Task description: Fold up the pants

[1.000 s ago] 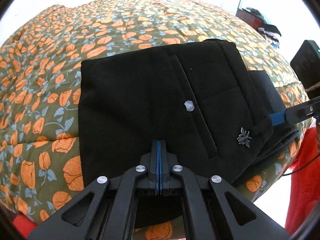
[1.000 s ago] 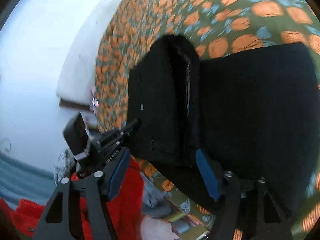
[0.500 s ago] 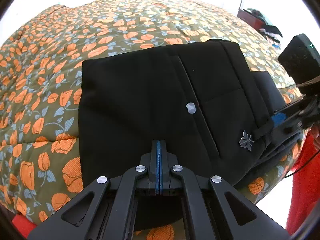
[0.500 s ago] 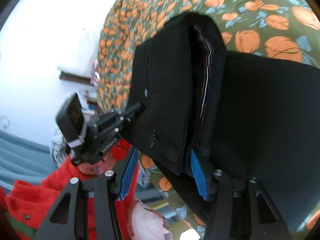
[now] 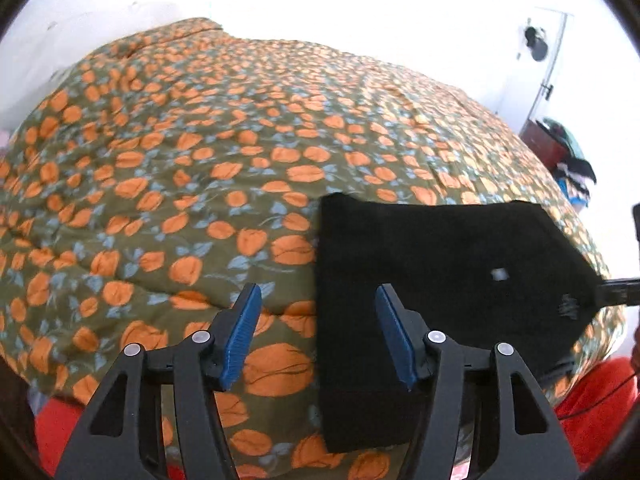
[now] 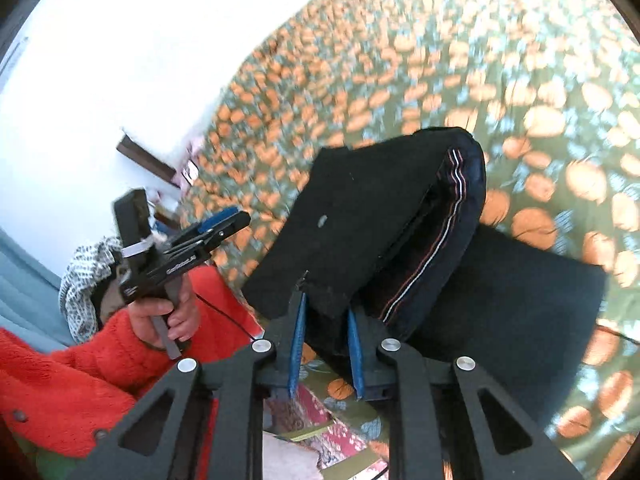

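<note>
Pinching the black pants [image 6: 360, 232] by their raised edge, the right gripper [image 6: 326, 322] lifts it while the left gripper [image 5: 318, 336] gapes beside them.

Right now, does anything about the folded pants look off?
Yes. The right gripper holds one corner of the pants lifted, so the waistband gapes open, showing its striped lining. The left gripper is open, holding nothing.

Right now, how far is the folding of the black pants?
Mostly done: the black pants already lie as a compact folded stack on the floral bedspread. In hand: the right gripper is shut on the upper waistband layer and lifts it, showing the striped lining. The left gripper is open and holds nothing. Left: lay that layer down flat and release.
</note>
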